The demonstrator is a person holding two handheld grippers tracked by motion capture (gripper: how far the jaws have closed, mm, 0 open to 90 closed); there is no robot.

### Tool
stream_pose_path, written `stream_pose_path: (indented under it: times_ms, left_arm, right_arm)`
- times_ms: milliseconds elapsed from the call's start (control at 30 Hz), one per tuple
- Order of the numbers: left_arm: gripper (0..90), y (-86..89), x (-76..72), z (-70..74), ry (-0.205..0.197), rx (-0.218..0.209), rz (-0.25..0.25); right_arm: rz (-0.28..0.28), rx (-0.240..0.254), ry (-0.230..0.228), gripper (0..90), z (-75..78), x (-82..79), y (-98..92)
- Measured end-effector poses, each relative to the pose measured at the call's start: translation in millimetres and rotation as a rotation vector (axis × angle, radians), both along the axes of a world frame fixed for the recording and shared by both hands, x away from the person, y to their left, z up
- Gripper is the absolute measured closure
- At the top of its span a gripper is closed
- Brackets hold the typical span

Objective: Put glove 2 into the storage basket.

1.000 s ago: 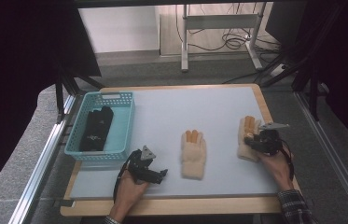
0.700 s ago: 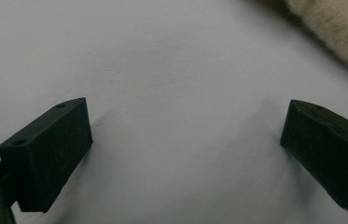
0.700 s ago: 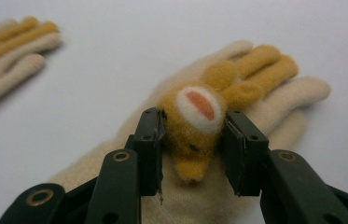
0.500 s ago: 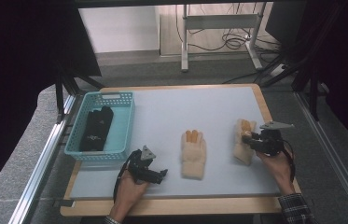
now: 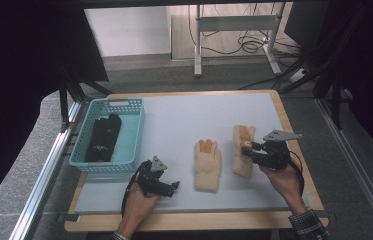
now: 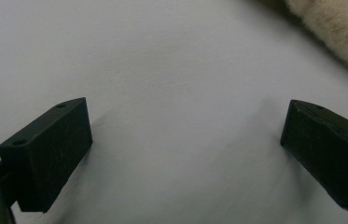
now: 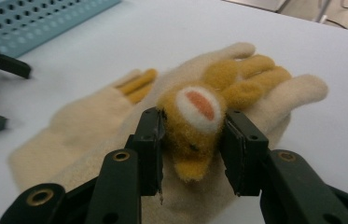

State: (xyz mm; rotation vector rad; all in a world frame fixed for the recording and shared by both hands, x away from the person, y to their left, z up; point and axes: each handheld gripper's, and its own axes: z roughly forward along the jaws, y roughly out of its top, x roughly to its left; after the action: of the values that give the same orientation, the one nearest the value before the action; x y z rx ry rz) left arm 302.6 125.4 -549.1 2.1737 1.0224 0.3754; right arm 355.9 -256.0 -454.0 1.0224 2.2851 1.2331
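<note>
A: Counting from the high view: two cream fleece gloves with orange-yellow fingers, one teal plastic basket (image 5: pixel 130 131) upper left, one black glove pair (image 5: pixel 103 138) inside.

B: Held one?

A: Right gripper (image 5: pixel 248 148) clamps the right-hand cream glove (image 5: pixel 242 160), centre-right of frame, by its orange plush patch with a white-and-red spot.

B: Others?

A: Second cream glove (image 5: pixel 208 162) lies flat, centre. Left gripper (image 5: pixel 174 187), lower centre-left, jaws wide, nothing between.
</note>
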Motion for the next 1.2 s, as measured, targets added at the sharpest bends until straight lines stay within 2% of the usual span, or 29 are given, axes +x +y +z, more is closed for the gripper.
stream_pose_path:
  times_ms: [233,400,600,800,900,1033,1200]
  left_arm:
    - [2.3,-0.1,0.0,-0.1,-0.001,-0.001,0.002]
    - [2.3,-0.1,-0.1,-0.1,-0.001,-0.001,0.002]
    - [2.3,-0.1,-0.1,-0.1,-0.001,-0.002,0.001]
    - [2.3,-0.3,-0.2,-0.2,-0.001,-0.005,0.003]
    - [2.3,-0.4,-0.3,-0.2,0.000,-0.006,0.005]
    - [2.3,-0.1,-0.1,-0.1,-0.001,-0.002,0.002]
    - [2.4,-0.4,-0.2,-0.2,-0.002,-0.006,0.005]
  right_arm:
    - [0.067,0.004,0.018,60.2,2.2,-9.7,41.4]
    - [0.099,-0.013,0.039,60.2,-0.4,-13.4,73.9]
    - [0.097,-0.092,0.062,60.2,-15.7,-13.9,107.2]
    - [0.096,-0.127,0.102,57.5,-38.9,-9.2,120.9]
    - [0.102,-0.121,0.113,53.1,-46.5,-7.2,122.8]
    - [0.118,-0.087,0.108,46.7,-41.1,-6.5,116.9]
    - [0.110,-0.047,0.075,45.9,-30.8,-5.4,99.9]
